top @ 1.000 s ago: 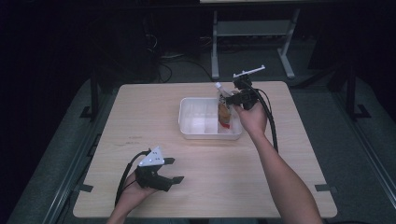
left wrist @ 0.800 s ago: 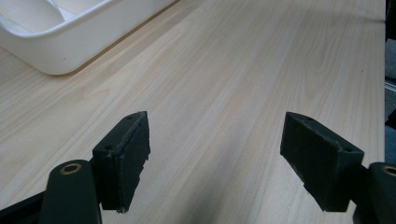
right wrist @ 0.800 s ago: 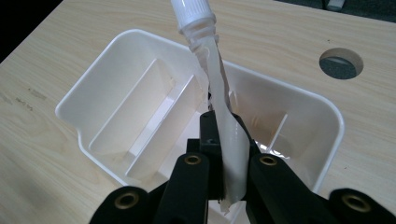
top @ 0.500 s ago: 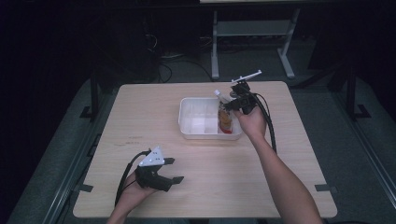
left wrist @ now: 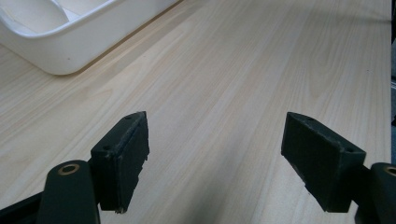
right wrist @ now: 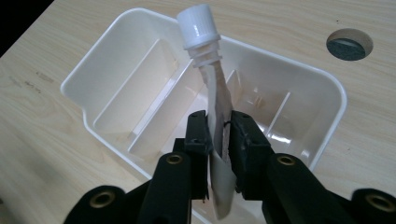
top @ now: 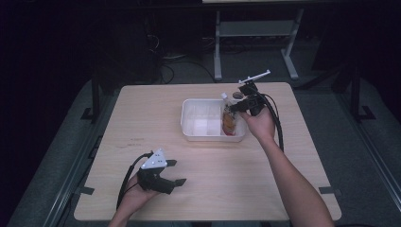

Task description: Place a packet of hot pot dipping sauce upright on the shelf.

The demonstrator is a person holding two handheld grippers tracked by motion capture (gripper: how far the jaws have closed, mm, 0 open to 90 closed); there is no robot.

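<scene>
A spouted pouch (top: 228,120) with a white screw cap stands upright in the right end compartment of a white divided tub (top: 198,135). My right gripper (top: 236,106) reaches to it from the right. In the right gripper view the pouch (right wrist: 217,93) is between the black pads, over the tub (right wrist: 99,49). The right gripper (right wrist: 219,119) has just been opening its jaws, and a thin dark gap shows at the right-hand pad. My left gripper (top: 174,172) rests near the table's front left, jaws wide apart. In its own view the left gripper (left wrist: 215,135) has only bare wood between its pads.
The tub's other compartments hold nothing. A round cable hole (right wrist: 349,44) lies in the tabletop just behind the tub. The tub's corner (left wrist: 56,51) shows ahead of the left gripper. A metal stand (top: 255,28) and cables are on the floor beyond the table.
The right gripper has shifted slightly at the tub's right end, with the pouch staying between its jaws. The left hand and its gripper have kept still.
</scene>
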